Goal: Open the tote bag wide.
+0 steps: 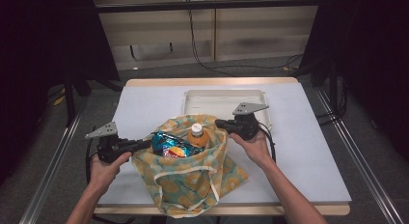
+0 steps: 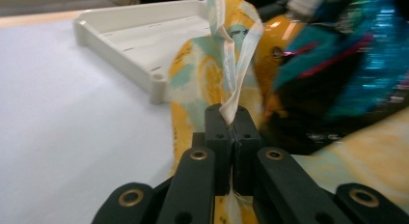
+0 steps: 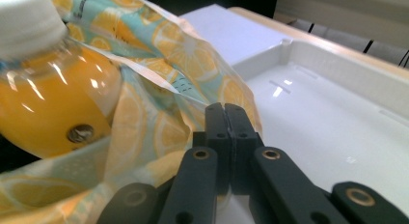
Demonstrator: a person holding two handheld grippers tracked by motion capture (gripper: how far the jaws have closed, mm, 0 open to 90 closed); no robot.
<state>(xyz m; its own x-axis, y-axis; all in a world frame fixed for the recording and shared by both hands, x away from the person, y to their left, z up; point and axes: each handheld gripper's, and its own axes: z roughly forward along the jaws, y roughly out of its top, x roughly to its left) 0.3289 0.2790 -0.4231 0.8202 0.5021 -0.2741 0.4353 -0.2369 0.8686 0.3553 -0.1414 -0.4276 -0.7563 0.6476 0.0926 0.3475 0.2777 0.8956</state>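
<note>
At the bag (image 1: 188,173) mouth, both grippers clamp its rim.
Left gripper (image 2: 233,130) and right gripper (image 3: 225,119) pinch thin cloth; it could slip, tipping the bottle (image 1: 197,135).

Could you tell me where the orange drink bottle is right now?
In the high view the orange drink bottle stands upright inside the lemon-print bag at table centre, beside the snack packet.

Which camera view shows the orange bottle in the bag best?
The right gripper view: the orange bottle is close and sharp, with its white cap and juice clear inside the bag. The high view shows it small, standing upright beside the snack packet. The left gripper view shows a blurred part behind the cloth.
</note>
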